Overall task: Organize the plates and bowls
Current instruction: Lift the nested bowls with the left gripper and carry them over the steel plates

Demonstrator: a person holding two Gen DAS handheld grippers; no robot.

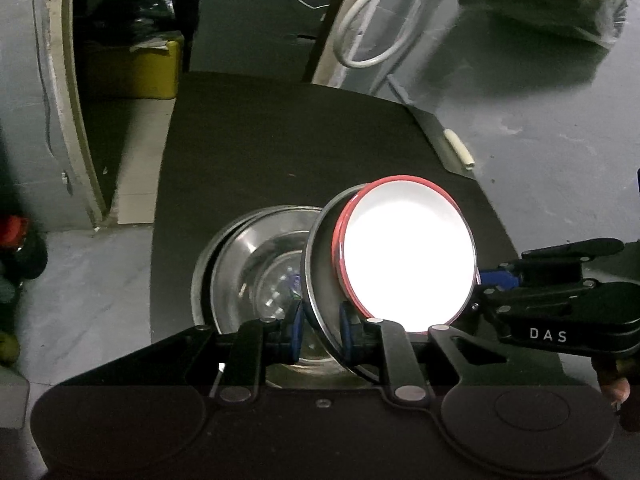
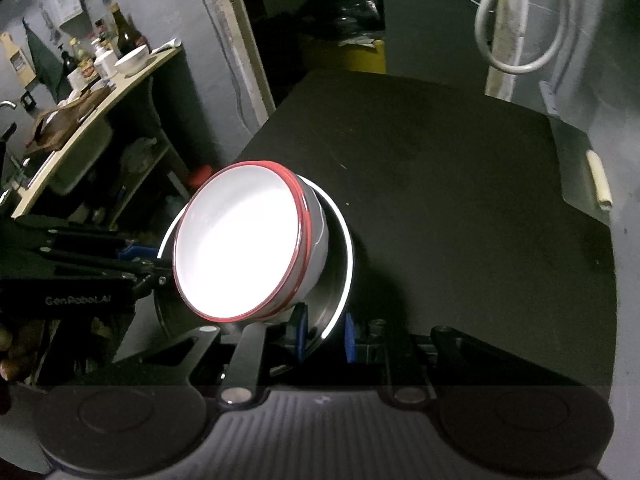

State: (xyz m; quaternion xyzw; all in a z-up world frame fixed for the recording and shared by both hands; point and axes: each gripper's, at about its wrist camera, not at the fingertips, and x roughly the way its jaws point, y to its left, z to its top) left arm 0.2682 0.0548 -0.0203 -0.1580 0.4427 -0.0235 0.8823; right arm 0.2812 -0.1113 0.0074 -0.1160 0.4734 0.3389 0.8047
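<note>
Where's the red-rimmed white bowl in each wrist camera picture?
Left wrist view: red-rimmed white bowl sits right of centre, tilted, on a steel plate.
Right wrist view: the bowl sits left of centre, on the same plate.
Shared landmark: looped white cable, top right in both.

A cluttered home kitchen corner: a shelf crowded with bottles, jars and a bowl.
</note>
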